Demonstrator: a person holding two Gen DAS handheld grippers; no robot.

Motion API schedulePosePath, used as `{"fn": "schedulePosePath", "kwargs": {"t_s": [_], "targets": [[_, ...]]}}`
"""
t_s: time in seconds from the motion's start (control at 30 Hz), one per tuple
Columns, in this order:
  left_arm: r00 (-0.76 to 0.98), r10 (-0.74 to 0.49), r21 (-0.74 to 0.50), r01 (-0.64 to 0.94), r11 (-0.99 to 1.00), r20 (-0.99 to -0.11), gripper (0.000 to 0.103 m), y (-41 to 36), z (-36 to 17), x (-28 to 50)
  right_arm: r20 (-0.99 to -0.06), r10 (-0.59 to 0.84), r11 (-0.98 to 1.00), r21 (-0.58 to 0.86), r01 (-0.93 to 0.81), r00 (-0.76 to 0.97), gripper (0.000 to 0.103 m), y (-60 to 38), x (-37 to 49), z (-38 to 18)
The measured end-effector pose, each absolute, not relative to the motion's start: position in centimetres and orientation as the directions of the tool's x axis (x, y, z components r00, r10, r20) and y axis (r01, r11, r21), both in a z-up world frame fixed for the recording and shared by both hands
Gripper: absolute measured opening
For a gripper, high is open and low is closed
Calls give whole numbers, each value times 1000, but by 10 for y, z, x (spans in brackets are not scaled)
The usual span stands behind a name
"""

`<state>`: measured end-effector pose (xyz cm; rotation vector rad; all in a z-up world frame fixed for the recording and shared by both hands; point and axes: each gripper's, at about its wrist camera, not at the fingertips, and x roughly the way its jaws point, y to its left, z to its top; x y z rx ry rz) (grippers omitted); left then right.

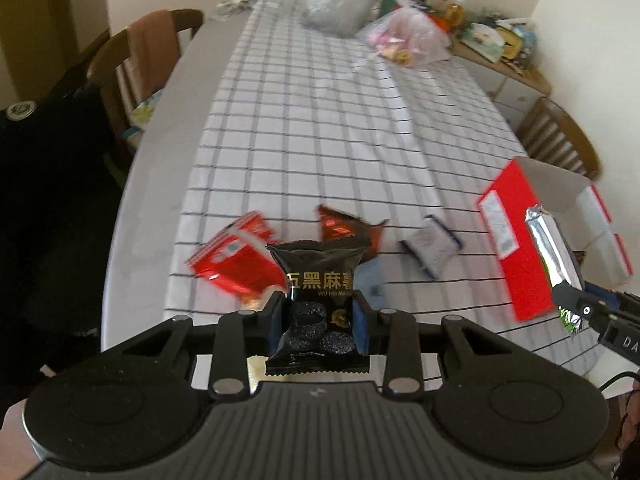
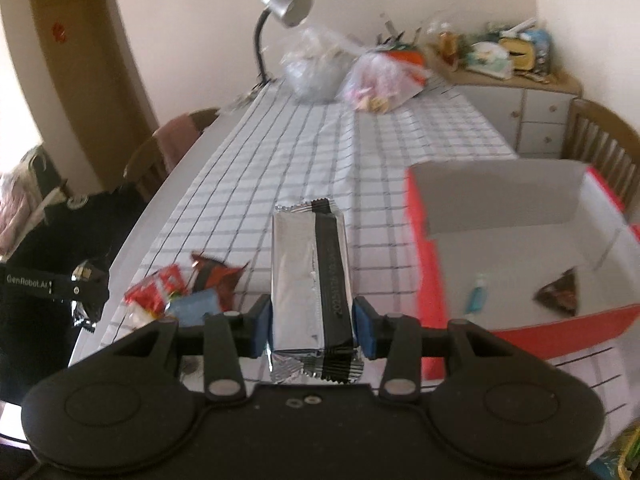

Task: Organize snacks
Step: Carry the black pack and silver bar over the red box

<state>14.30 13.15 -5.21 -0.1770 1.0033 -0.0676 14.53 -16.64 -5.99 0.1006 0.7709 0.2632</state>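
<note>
Left gripper (image 1: 318, 322) clamped on black snack packet (image 1: 318, 300), right gripper (image 2: 312, 326) clamped on silver wrapper bar (image 2: 310, 280), red box (image 2: 520, 248) near right.

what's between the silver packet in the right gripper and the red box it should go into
Nothing visible. The right gripper holds the silver packet above the checked tablecloth, and the open red box sits to its right with its top uncovered. Only the box's near left wall has to be cleared.
</note>
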Motion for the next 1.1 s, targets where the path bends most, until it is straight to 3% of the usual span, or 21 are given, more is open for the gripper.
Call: {"fn": "schedulePosePath", "kwargs": {"t_s": [0.6, 1.1], "targets": [[561, -271, -203, 182, 962, -783, 33, -41, -15, 184, -650, 159, 986, 147, -82, 743, 41, -295, 159, -43], [482, -251, -151, 238, 959, -839, 33, -166, -53, 239, -711, 103, 994, 107, -38, 696, 41, -380, 206, -79]]}}
